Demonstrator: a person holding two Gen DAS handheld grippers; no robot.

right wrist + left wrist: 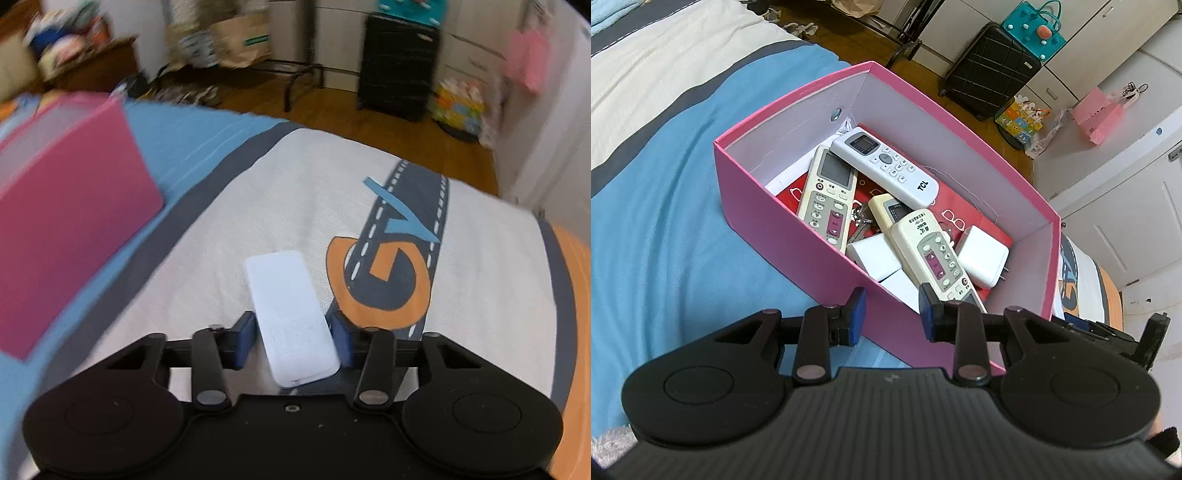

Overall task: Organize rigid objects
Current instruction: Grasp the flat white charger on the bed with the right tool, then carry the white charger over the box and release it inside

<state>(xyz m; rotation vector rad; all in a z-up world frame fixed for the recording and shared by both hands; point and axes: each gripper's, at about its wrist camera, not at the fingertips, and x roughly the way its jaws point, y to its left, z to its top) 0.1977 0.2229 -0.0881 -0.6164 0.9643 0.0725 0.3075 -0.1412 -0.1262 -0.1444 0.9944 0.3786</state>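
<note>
Bedroom setting: a bed with a blue, white and grey cover carries the work; wooden floor and a black suitcase lie at 12 to 1 o'clock.

Left wrist view. A pink box sits on the bed, open at the top. Inside lie a white TCL remote at 12 o'clock, a cream remote at 10 o'clock, a second cream remote at centre, white chargers and keys. The left gripper hovers at the near rim of the box at 6 o'clock, fingers spread wide, holding nothing.

Right wrist view (motion-blurred). The right gripper is closed narrowly on a white slab-shaped device, gripped across its short width near the rear end; the front end projects toward 12 o'clock above the bed cover. The pink box stands at 9 o'clock, well apart.

Handling, judged: the device looks rigid, light and smooth-cased, so it may slip or pivot in an end grip. Taking hold nearer mid-length across the narrow sides would be steadier.
</note>
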